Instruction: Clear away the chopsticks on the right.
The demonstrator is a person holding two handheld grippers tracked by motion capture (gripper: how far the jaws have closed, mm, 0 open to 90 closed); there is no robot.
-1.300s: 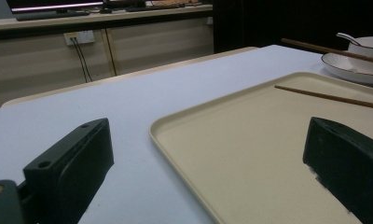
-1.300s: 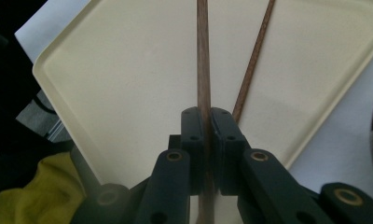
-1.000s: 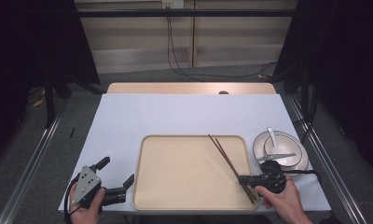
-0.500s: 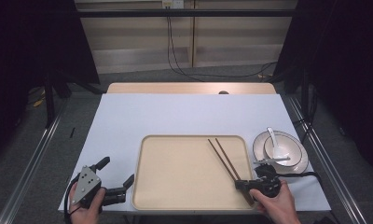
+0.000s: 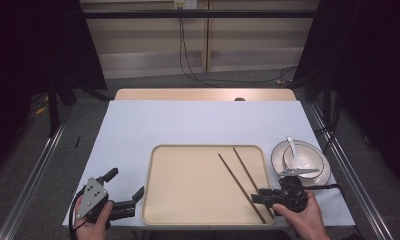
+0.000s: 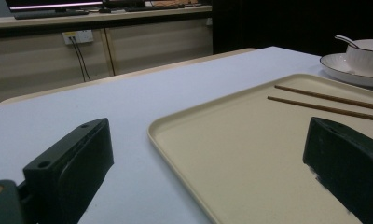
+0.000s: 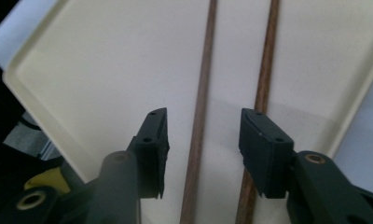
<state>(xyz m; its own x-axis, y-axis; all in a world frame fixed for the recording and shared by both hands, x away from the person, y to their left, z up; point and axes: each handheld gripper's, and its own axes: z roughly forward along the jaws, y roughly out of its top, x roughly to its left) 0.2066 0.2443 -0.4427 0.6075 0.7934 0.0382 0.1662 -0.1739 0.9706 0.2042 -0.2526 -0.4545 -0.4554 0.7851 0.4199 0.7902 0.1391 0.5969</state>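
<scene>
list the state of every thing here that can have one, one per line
left gripper: open, empty, beside the tray's near left corner
right gripper: open, one chopstick between its jaws
tray: flat on the table, holds two chopsticks
chopsticks: lying apart, side by side
bowl: upright on a plate, spoon in it

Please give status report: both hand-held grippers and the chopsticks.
Left hand-held gripper open, beside tray. Right hand-held gripper open over chopsticks, which lie apart in tray. Nothing blocking.
</scene>
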